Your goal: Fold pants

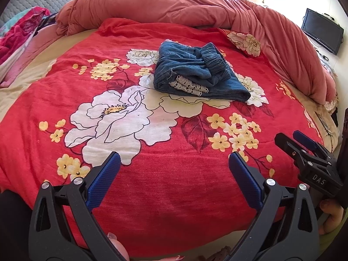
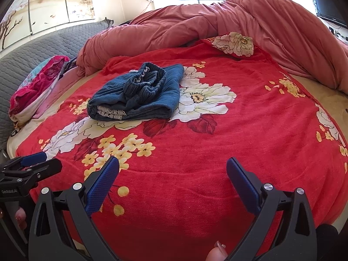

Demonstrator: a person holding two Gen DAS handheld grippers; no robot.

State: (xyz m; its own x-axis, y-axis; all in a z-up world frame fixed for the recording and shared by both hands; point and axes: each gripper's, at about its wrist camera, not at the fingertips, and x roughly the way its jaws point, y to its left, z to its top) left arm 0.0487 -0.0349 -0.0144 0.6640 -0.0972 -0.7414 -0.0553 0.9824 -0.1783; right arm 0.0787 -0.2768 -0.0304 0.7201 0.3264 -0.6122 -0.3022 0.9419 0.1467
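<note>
The pants (image 1: 196, 71) lie on the blanket (image 1: 152, 184), well ahead of the left gripper (image 1: 174, 167) and ahead-left of the right gripper (image 2: 173, 174). A quilt (image 1: 184, 6) lies behind them. The right gripper sits just beside the left one, on its right.

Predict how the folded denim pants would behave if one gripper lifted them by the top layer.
The folded denim pants would probably unfold, since the layers lie loose. They look soft and floppy: the elastic waistband slumps in wrinkles. They are unlikely to slide or roll on the textured floral blanket.
</note>
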